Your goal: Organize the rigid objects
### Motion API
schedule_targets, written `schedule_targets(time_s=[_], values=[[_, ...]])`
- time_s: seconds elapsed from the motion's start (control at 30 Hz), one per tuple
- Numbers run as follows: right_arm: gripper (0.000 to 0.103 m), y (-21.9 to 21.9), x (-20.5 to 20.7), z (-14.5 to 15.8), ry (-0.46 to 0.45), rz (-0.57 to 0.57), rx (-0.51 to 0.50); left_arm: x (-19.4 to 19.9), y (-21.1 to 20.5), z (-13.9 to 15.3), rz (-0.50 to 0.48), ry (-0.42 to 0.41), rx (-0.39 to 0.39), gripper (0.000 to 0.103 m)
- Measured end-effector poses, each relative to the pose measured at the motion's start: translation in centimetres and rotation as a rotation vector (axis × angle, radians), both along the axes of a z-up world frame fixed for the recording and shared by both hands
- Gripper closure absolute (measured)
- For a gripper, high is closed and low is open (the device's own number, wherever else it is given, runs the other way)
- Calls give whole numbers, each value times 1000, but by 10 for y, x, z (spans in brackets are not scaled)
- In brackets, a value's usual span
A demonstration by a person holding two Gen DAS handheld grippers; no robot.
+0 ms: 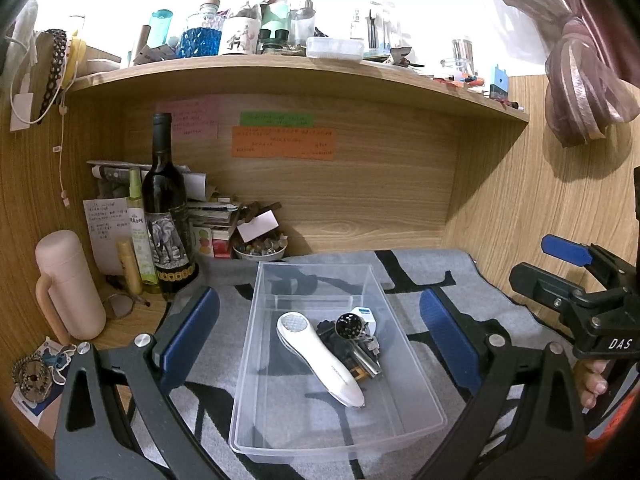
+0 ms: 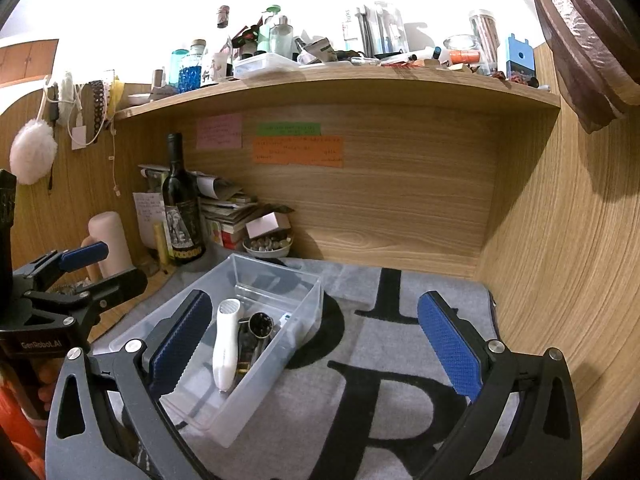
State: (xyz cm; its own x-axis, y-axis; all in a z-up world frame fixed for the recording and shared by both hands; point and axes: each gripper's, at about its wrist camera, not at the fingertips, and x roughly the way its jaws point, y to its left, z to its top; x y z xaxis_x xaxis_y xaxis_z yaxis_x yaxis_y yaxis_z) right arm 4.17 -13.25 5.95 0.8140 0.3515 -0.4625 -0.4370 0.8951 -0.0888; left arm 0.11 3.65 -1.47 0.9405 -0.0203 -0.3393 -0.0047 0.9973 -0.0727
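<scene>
A clear plastic bin point(image 1: 416, 376) point(image 2: 304, 300) rests on a grey mat with black letters. Inside lie a white handheld device point(image 1: 320, 356) point(image 2: 225, 348), a black round-headed gadget point(image 1: 349, 326) point(image 2: 260, 325), a small white and blue item point(image 1: 366, 314) and dark metal pieces point(image 1: 360, 354). My left gripper point(image 1: 320, 334) hangs open just above the bin, one blue pad on each side of it. My right gripper point(image 2: 316, 344) is open too, to the right of the bin over the mat, its left pad point(image 2: 180, 344) at the bin's near wall. Nothing is held.
A dark wine bottle point(image 1: 166, 216) point(image 2: 182, 208), a pink mug point(image 1: 66, 284), spray bottles, stacked papers and a small bowl of stones point(image 1: 260, 249) crowd the back left corner. A cluttered shelf point(image 1: 280, 68) overhangs the desk. Wooden walls close the back and right.
</scene>
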Motion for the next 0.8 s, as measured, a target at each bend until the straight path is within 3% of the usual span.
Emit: schedule_targets(time_s=[0.8], values=[[0,1,-2,2,-14,2,-4,0,-6,2,-10,-12,2,1]])
